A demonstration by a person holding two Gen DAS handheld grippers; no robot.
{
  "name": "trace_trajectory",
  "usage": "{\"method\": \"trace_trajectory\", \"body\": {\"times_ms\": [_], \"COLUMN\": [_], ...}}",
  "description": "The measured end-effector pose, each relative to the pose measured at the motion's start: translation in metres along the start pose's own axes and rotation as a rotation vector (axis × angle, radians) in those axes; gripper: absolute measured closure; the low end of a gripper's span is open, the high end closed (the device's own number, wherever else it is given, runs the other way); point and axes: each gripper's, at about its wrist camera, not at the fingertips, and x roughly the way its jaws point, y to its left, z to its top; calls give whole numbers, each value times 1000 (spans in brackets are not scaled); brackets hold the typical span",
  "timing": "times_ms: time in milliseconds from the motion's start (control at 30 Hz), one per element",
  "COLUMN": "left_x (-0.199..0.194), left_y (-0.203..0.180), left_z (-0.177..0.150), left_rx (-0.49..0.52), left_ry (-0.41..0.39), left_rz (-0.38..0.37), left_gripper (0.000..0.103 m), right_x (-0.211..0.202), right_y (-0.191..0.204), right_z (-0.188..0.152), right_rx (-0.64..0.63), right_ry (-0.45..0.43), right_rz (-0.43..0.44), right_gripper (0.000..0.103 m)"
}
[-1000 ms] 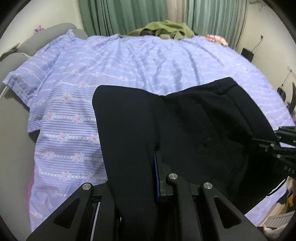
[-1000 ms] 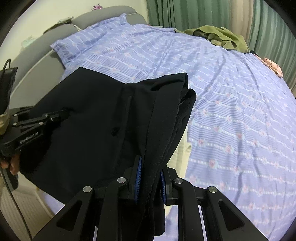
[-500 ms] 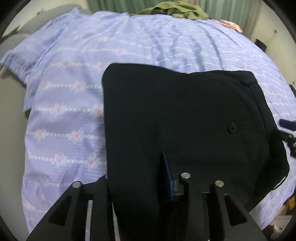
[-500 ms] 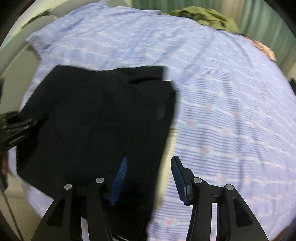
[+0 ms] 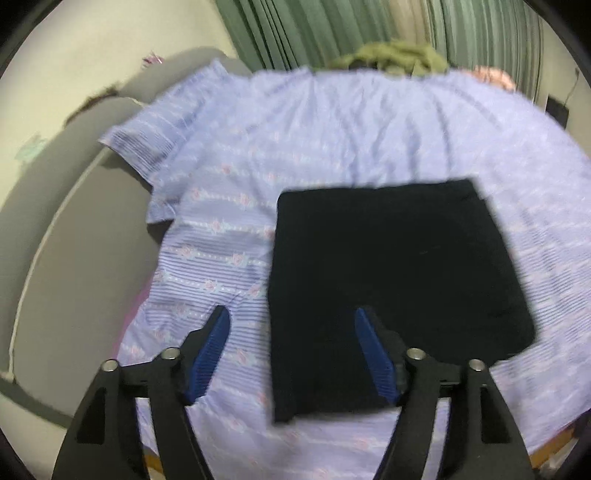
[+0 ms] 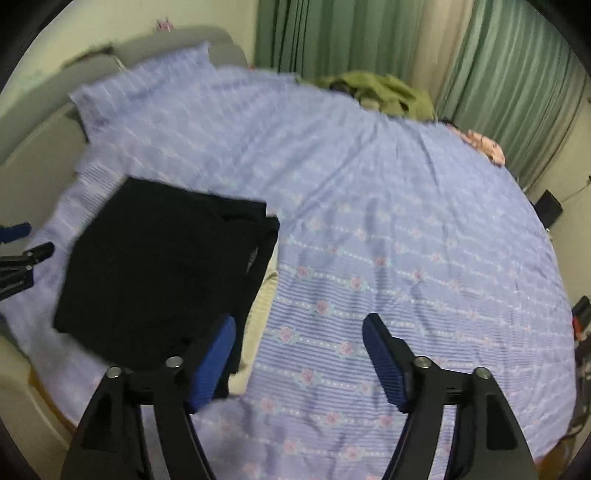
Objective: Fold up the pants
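Observation:
The black pants [image 5: 391, 273] lie folded into a flat rectangle on the purple striped bedsheet [image 5: 332, 140]. In the right wrist view the pants [image 6: 162, 266] lie at the left, with pale lining showing along their right edge. My left gripper [image 5: 291, 314] is open and empty, held above the near left corner of the pants. My right gripper [image 6: 299, 321] is open and empty, above the sheet just right of the pants. The left gripper's fingertips [image 6: 22, 247] show at the far left of the right wrist view.
An olive green garment [image 6: 384, 92] and a pink patterned cloth [image 6: 484, 144] lie at the far side of the bed. Green curtains [image 6: 369, 33] hang behind. A grey padded headboard [image 5: 74, 221] borders the bed on the left. A pillow [image 5: 166, 125] lies beside it.
Both grippers have let go of the pants and opened. The pants dropped flat onto the bed as a folded rectangle, and both grippers have pulled back and up.

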Motion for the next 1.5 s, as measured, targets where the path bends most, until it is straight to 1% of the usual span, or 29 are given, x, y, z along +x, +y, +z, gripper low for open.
{"method": "trace_trajectory", "body": {"times_ms": [33,67,100,167,233,267,333,433,467,533,633,733,833,933,1067,1133,1300,1500], "left_x": [-16,-32,-54,-84,-114,-129,-157,-202,-218,-242,-276,-302,-325,-343,-360,-365,-372,-379], "left_y": [-5,-12,-25,-48,-73,-86,-110,-147,-161,-184,-220,-250,-274,-299,-322,-330,-345,-357], "left_z": [-3,-4,-10,-16,-24,-29,-34,-43,-47,-52,-56,-60,-62,-65,-68,-69,-70,-72], "left_rx": [-4,-3,3,10,8,10,7,8,4,-9,-37,-75,-99,-104,-104,-97,-73,-43], "left_ry": [-21,-39,-59,-86,-107,-115,-132,-159,-173,-192,-211,-220,-227,-235,-240,-242,-253,-267], "left_rz": [5,4,-1,3,-2,-5,-6,-54,-71,-76,-97,-126,-155,-160,-195,-204,-193,-192], "left_gripper": [23,23,23,18,15,12,9,8,5,1,0,0,0,0,0,0,0,0], "right_x": [-16,-28,-43,-74,-95,-105,-128,-160,-168,-189,-217,-241,-259,-275,-289,-295,-307,-317], "right_y": [-8,-15,-25,-48,-68,-78,-100,-134,-145,-168,-198,-227,-247,-268,-288,-296,-308,-316], "right_z": [-4,-9,-14,-27,-40,-47,-62,-84,-91,-105,-127,-148,-164,-179,-192,-198,-208,-215], "right_rx": [6,12,18,31,38,41,42,51,56,60,62,71,73,93,122,132,159,183], "right_ry": [-21,-36,-52,-84,-95,-100,-115,-125,-125,-133,-160,-180,-186,-202,-214,-219,-246,-264], "right_rz": [15,26,41,64,71,71,61,32,28,20,1,-2,4,16,10,4,-8,-12], "right_gripper": [30,28,24,22,21,21,20,19,19,19,18,14,14,14,14,14,14,14]}}
